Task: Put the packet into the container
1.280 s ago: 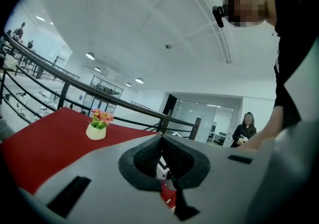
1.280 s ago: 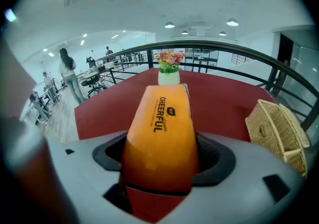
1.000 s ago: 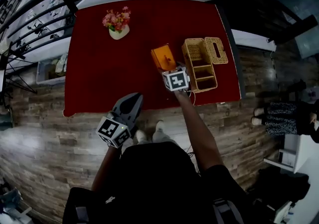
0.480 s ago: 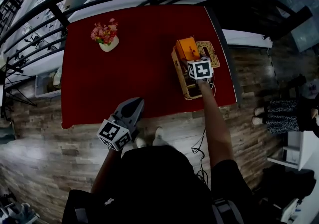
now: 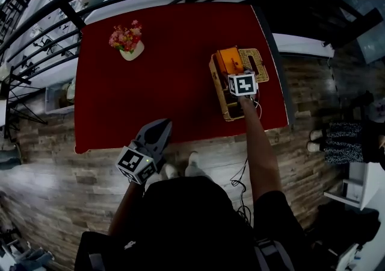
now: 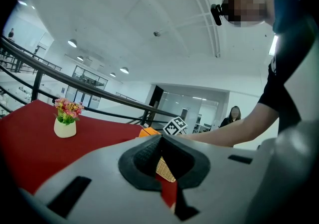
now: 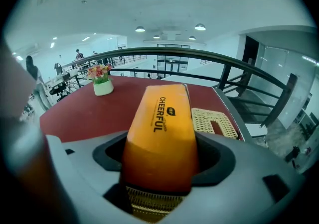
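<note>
Rt hand-held gripper (image 7: 159, 168) gripping orange packet (image 7: 162, 128), wicker container (image 5: 222, 102)

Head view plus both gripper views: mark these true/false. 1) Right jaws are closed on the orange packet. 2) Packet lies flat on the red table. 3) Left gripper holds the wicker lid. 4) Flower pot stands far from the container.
1) The right gripper has its jaws closed on the orange packet. True.
2) The packet lies flat on the red table. False: it is held in the jaws over the far end of the wicker container.
3) The left gripper holds the lid. False: its jaws are together on nothing, and the lid lies beside the container.
4) The flower pot stands far from the container. True: it is at the table's opposite side.
</note>
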